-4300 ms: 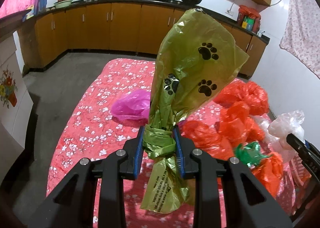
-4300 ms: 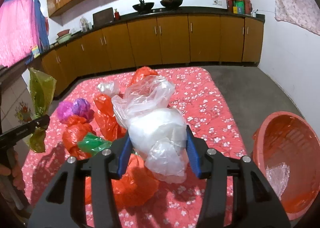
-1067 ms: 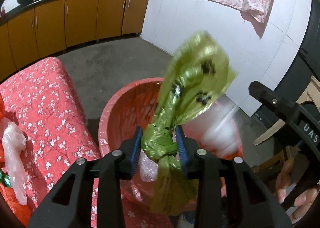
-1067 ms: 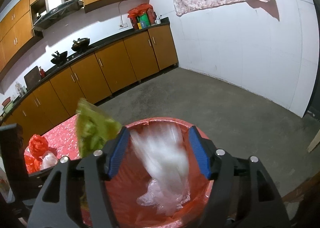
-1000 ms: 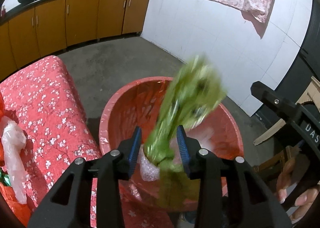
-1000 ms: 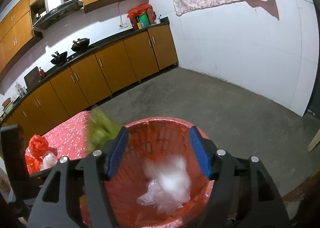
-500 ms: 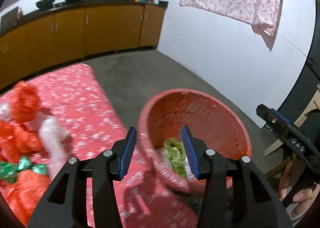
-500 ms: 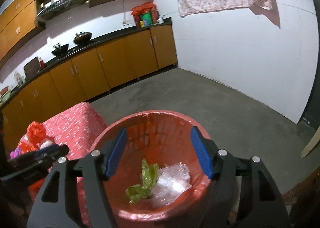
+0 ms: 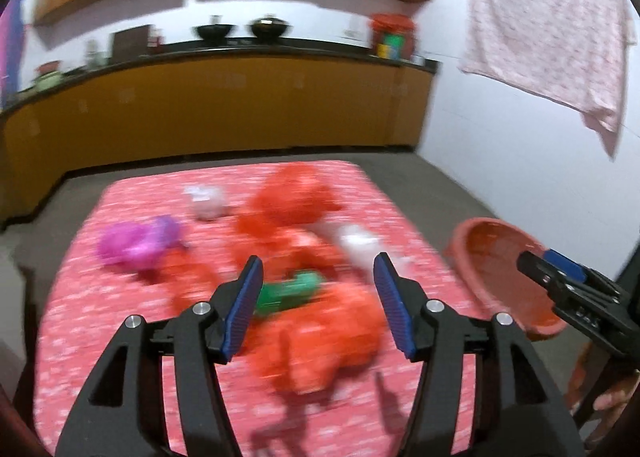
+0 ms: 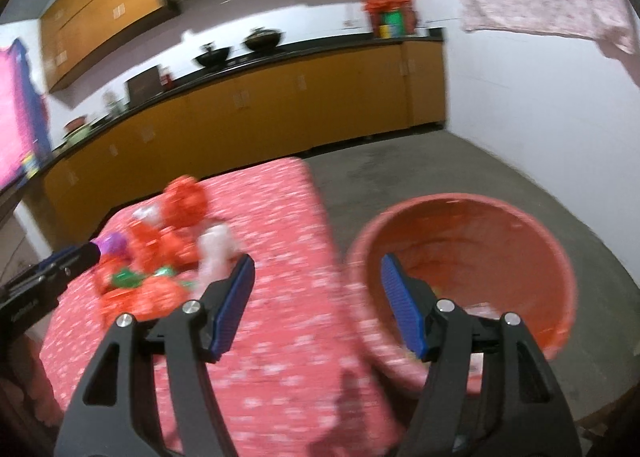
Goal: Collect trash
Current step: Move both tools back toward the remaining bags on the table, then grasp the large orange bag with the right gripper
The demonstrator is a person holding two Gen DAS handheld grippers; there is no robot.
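Observation:
My left gripper (image 9: pixel 318 303) is open and empty above a heap of plastic bags on the red flowered table (image 9: pixel 120 357): orange bags (image 9: pixel 332 341), a green one (image 9: pixel 288 293), a purple one (image 9: pixel 136 243) and white ones (image 9: pixel 360 245). My right gripper (image 10: pixel 318 305) is open and empty, over the table's right edge beside the red basket (image 10: pixel 472 225). The basket also shows in the left wrist view (image 9: pixel 500 257). Both views are motion-blurred.
The basket stands on the grey floor (image 10: pixel 420 177) right of the table. Orange kitchen cabinets (image 9: pixel 220 109) line the back wall. A pink cloth (image 9: pixel 552 17) hangs on the white wall at right.
Both grippers dropped their bags, green and clear, into the basket and opened. Both have since swung left, back toward the table and the bag heap.

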